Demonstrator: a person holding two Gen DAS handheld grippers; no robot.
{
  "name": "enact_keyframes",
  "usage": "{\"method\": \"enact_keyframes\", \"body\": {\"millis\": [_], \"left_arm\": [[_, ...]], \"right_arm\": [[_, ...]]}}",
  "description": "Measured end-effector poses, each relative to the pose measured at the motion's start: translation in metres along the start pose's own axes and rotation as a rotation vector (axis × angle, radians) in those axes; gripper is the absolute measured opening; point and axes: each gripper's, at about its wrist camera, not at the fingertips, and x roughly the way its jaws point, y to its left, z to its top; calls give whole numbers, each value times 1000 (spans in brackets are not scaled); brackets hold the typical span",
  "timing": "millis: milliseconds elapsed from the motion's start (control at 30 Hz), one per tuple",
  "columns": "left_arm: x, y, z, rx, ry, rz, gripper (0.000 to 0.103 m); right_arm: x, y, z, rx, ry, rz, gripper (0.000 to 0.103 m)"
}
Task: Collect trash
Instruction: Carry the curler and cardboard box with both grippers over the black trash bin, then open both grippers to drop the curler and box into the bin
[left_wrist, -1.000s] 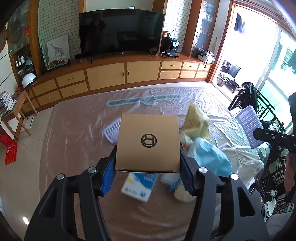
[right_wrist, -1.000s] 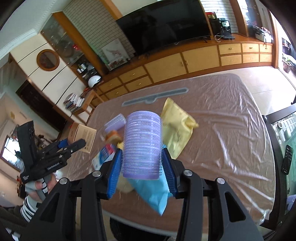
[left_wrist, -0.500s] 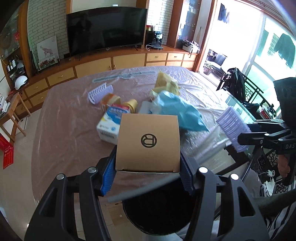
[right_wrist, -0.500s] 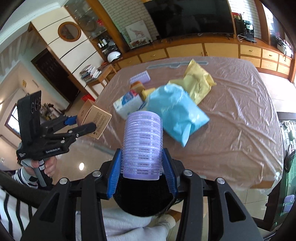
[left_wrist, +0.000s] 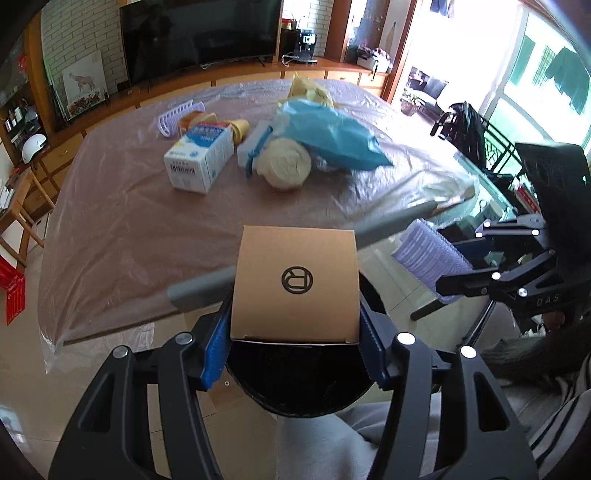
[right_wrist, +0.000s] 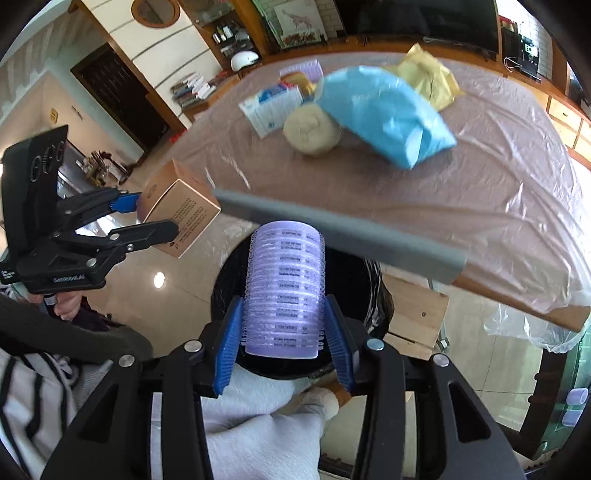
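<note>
My left gripper (left_wrist: 294, 338) is shut on a brown cardboard box (left_wrist: 295, 284) and holds it over a black trash bin (left_wrist: 295, 380) below the table edge. My right gripper (right_wrist: 283, 341) is shut on a purple hair roller (right_wrist: 284, 288) above the same bin (right_wrist: 343, 273). The box (right_wrist: 177, 214) and left gripper (right_wrist: 147, 216) show at left in the right wrist view. The roller (left_wrist: 428, 258) shows at right in the left wrist view.
On the plastic-covered table (left_wrist: 129, 206) lie a white and blue box (left_wrist: 199, 158), a beige roll (left_wrist: 284, 166), a blue bag (left_wrist: 332, 133), a yellow bag (left_wrist: 306, 90) and a purple comb-like piece (left_wrist: 173, 116). A grey bar (right_wrist: 332, 229) runs along the table's near edge.
Both grippers have drawn back from the table and down, each still holding its item, and now hang over the black bin. The table items look farther away.
</note>
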Motion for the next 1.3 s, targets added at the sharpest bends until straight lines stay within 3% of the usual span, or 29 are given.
{"method": "enact_keyframes", "body": {"millis": [333, 667, 1067, 1300], "left_arm": [[49, 0, -30, -8, 109, 28, 60], [85, 3, -40, -14, 180, 55, 60], [97, 11, -43, -56, 212, 74, 60], [98, 9, -42, 31, 217, 34, 60]], "right_arm": [[35, -7, -6, -16, 81, -55, 43], [68, -14, -6, -1, 127, -105, 43], [85, -12, -9, 0, 138, -144, 43], [91, -11, -15, 41, 127, -157, 43]]}}
